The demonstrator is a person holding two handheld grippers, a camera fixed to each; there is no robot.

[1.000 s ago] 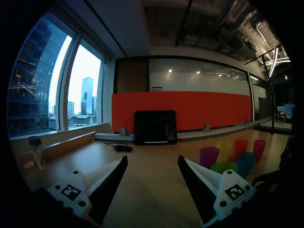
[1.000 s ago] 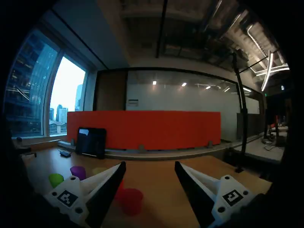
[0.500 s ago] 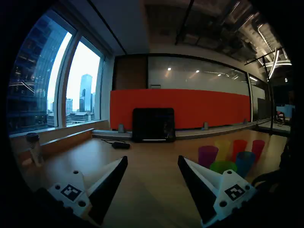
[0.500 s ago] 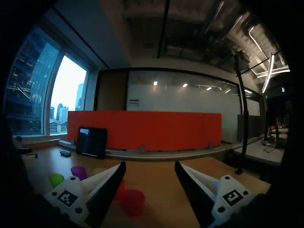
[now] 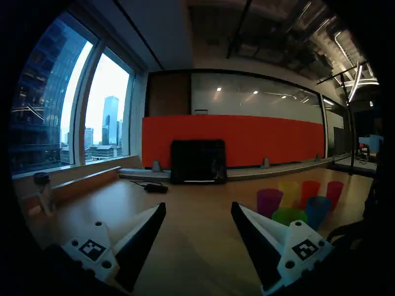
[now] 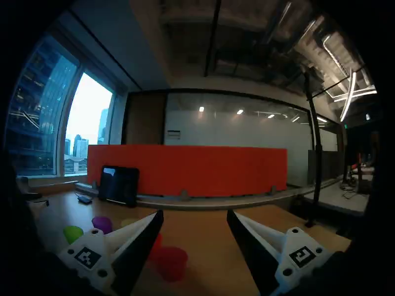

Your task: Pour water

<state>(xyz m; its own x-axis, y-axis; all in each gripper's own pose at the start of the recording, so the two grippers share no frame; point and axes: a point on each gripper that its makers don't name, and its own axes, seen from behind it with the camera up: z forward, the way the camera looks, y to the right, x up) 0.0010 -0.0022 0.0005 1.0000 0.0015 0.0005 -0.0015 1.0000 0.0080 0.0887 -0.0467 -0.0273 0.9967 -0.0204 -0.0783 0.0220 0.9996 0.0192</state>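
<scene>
Hanging released over the wooden surface, the left claw is seen with its fingers spread wide and nothing held between them. The right claw is likewise spread and empty. The coloured cups are grouped at the lower right of the left gripper view, packed close together. In the right gripper view a red cup is found low in the frame, just beside the claw's left finger. Whether any cup holds water cannot be told. A small capped bottle stands at the left edge of the left gripper view, well apart from the cups. It may be the source, though that is only supposed.

The tight grouping is judged the chief hazard. If one cup is reached for with fingers this wide, a neighbour could be nudged and toppled. Light plastic walls could also be squeezed inward by a hard grip, and water forced over the rim. A cup lifted off-centre could be tilted before it is meant to be.

Any spill would be carried across the bare surface toward the dark screen and the small cabled device at mid-frame. The dim light could let a rim be misjudged during the pour.
</scene>
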